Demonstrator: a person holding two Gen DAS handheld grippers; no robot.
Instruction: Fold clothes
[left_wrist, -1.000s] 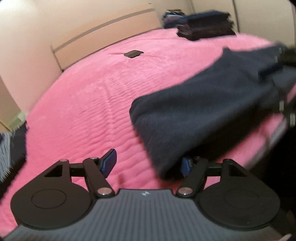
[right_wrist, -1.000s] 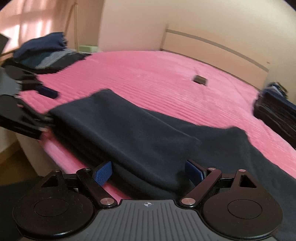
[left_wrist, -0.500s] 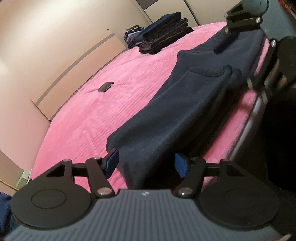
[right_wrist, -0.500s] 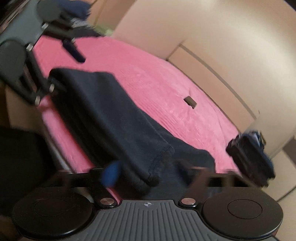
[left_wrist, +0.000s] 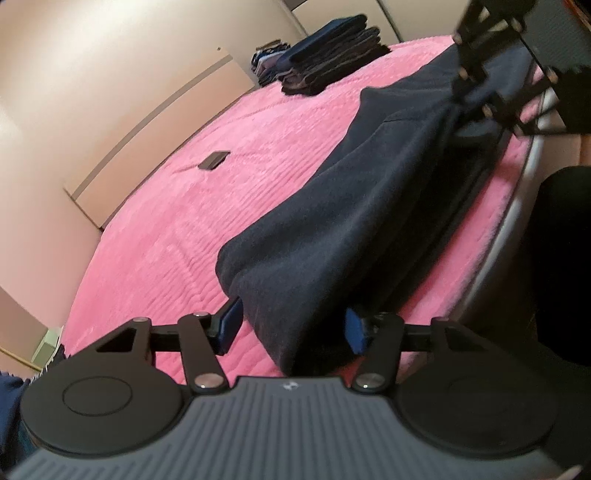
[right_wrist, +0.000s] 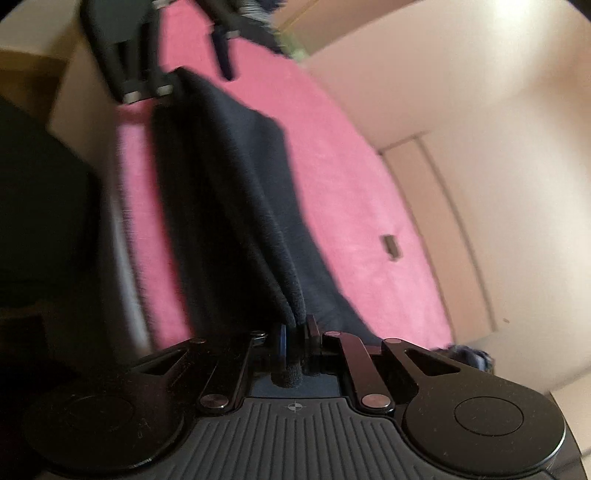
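A dark navy garment (left_wrist: 351, 206) lies folded lengthwise along the near edge of the pink bed (left_wrist: 184, 221). My left gripper (left_wrist: 291, 328) is open, its blue pads on either side of the garment's near end. My right gripper (right_wrist: 294, 341) is shut on the garment's (right_wrist: 229, 192) other end, with cloth pinched between the pads. The right gripper also shows in the left wrist view (left_wrist: 476, 70) at the top right, and the left gripper shows in the right wrist view (right_wrist: 162, 59) at the top left.
A stack of folded dark clothes (left_wrist: 332, 55) sits at the far side of the bed. A small dark flat object (left_wrist: 214, 160) lies mid-bed. A beige headboard (left_wrist: 159, 122) and walls stand behind. The bed's edge (left_wrist: 517, 206) runs on the right.
The right gripper has closed on the garment's end. Both grippers have tilted and moved in to the garment's ends; the left stays open around the cloth.
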